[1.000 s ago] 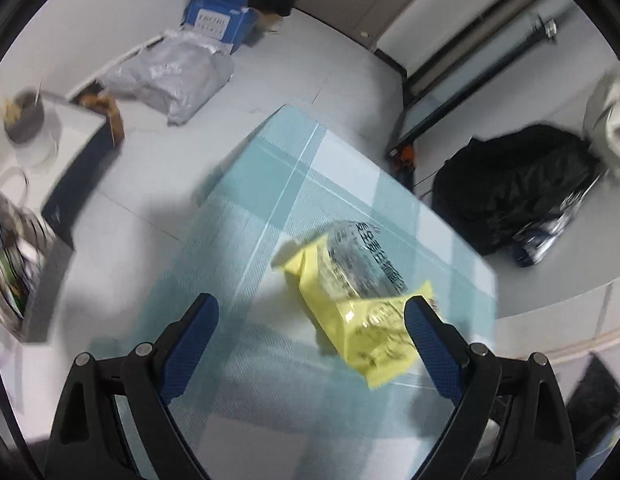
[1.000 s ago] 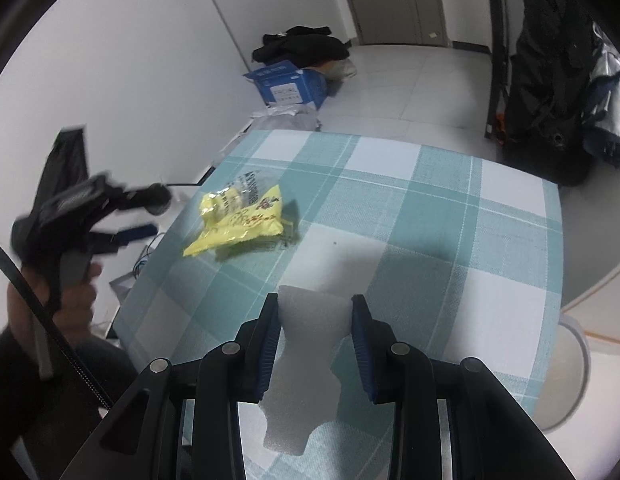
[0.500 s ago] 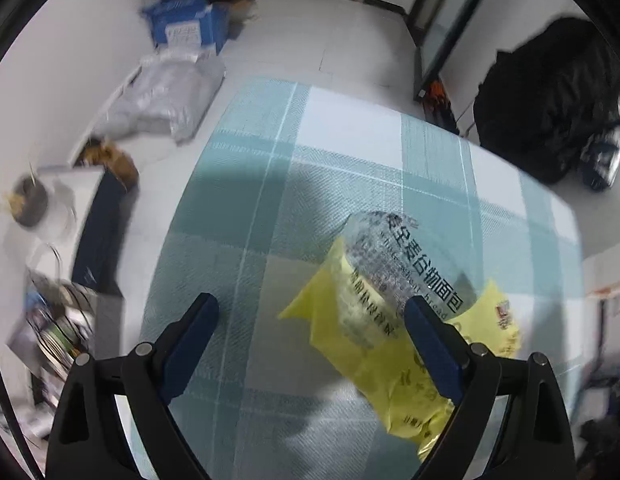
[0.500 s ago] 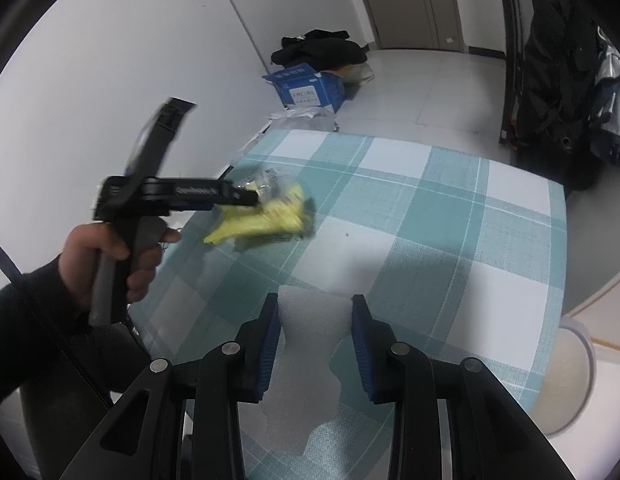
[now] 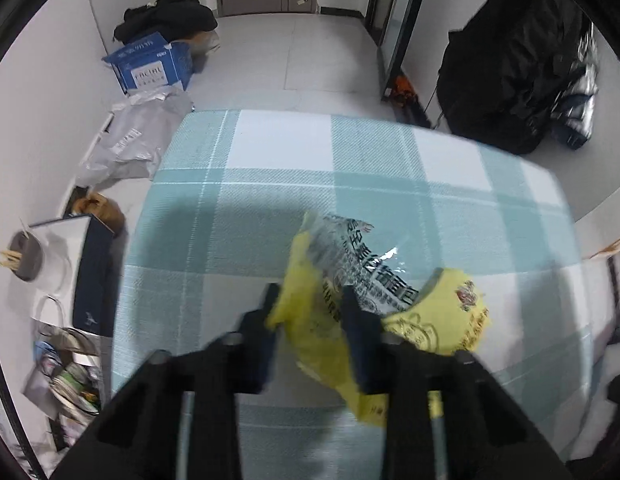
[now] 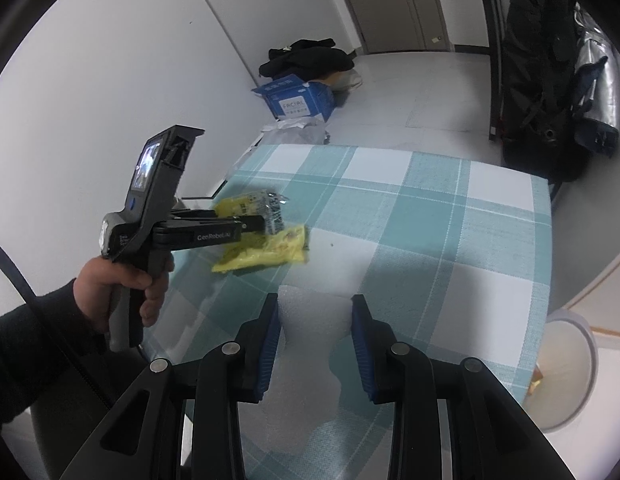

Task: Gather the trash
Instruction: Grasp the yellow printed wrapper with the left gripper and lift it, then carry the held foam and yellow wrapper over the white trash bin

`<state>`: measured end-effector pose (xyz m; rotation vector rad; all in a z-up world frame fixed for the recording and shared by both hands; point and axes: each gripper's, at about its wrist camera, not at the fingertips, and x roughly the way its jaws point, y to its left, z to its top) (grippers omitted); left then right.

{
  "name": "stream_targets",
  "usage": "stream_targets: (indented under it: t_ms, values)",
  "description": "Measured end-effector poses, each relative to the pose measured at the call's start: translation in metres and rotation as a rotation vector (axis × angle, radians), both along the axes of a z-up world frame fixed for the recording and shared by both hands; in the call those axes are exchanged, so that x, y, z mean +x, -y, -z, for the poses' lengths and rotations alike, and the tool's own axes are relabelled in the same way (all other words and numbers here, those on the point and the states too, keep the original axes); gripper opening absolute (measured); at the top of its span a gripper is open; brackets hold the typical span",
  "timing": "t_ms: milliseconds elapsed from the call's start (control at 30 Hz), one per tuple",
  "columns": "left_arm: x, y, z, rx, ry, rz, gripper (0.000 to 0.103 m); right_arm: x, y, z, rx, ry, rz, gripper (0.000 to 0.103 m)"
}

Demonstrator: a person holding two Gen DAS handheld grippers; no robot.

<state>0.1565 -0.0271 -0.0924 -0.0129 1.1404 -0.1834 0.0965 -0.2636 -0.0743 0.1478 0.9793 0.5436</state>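
A crumpled yellow snack wrapper (image 5: 394,300) with a clear printed part lies on the teal checked tablecloth (image 5: 310,160). My left gripper (image 5: 310,304) is shut on the wrapper's left end; its fingers are blurred. In the right wrist view the left gripper (image 6: 266,222) holds the wrapper (image 6: 270,246) just above the cloth. My right gripper (image 6: 315,320) is shut on a white foam sheet (image 6: 306,364) held over the table's near edge.
A white round bin (image 6: 566,364) stands on the floor right of the table. On the floor lie a blue box (image 5: 150,64), a grey bag (image 5: 130,144), black clothes and a black backpack (image 5: 510,60). Clutter stands left of the table (image 5: 62,280).
My left gripper has gone from wide open to shut on the wrapper's left end, and moved forward over the table. The right gripper has kept the foam sheet still.
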Motion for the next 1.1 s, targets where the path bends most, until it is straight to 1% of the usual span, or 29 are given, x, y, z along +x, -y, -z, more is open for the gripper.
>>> stream_targets:
  t_ms: [33, 67, 167, 267, 333, 500, 567, 633, 667, 867, 933, 1100]
  values:
    - [0.000, -0.001, -0.001, -0.019, -0.003, -0.006, 0.012, 0.000, 0.001, 0.000, 0.000, -0.001, 0.004, 0.033]
    - [0.001, -0.002, -0.003, -0.036, -0.004, -0.010, 0.010, 0.000, 0.002, 0.000, 0.000, -0.002, 0.009, 0.033]
    - [-0.002, -0.001, -0.008, -0.049, -0.003, -0.017, 0.006, -0.001, 0.005, 0.000, -0.001, -0.003, 0.019, 0.033]
    - [-0.006, -0.001, -0.015, -0.079, 0.004, -0.035, 0.006, -0.001, 0.007, 0.000, -0.001, -0.003, 0.028, 0.033]
    - [-0.009, 0.001, -0.022, -0.077, 0.023, -0.028, 0.006, -0.002, 0.008, -0.001, -0.001, -0.001, 0.033, 0.033]
    - [-0.019, 0.007, -0.032, -0.074, 0.036, -0.015, 0.005, -0.002, 0.014, -0.003, 0.003, 0.006, 0.053, 0.033]
    - [-0.023, 0.008, -0.037, -0.060, 0.050, -0.015, 0.005, -0.003, 0.016, -0.004, 0.003, 0.009, 0.059, 0.033]
    - [-0.029, 0.010, -0.044, -0.092, 0.058, -0.011, 0.005, -0.003, 0.019, -0.005, 0.009, 0.013, 0.062, 0.033]
    - [-0.031, 0.011, -0.047, -0.095, 0.065, -0.008, 0.005, -0.003, 0.020, -0.007, 0.009, 0.020, 0.066, 0.033]
    - [-0.040, 0.027, -0.073, -0.148, 0.106, 0.013, 0.005, -0.005, 0.036, -0.017, 0.040, 0.044, 0.122, 0.033]
    - [-0.044, 0.038, -0.086, -0.168, 0.135, 0.030, 0.005, -0.006, 0.042, -0.019, 0.044, 0.049, 0.141, 0.033]
    - [-0.054, 0.061, -0.114, -0.176, 0.201, 0.095, 0.005, -0.011, 0.069, -0.035, 0.059, 0.093, 0.218, 0.033]
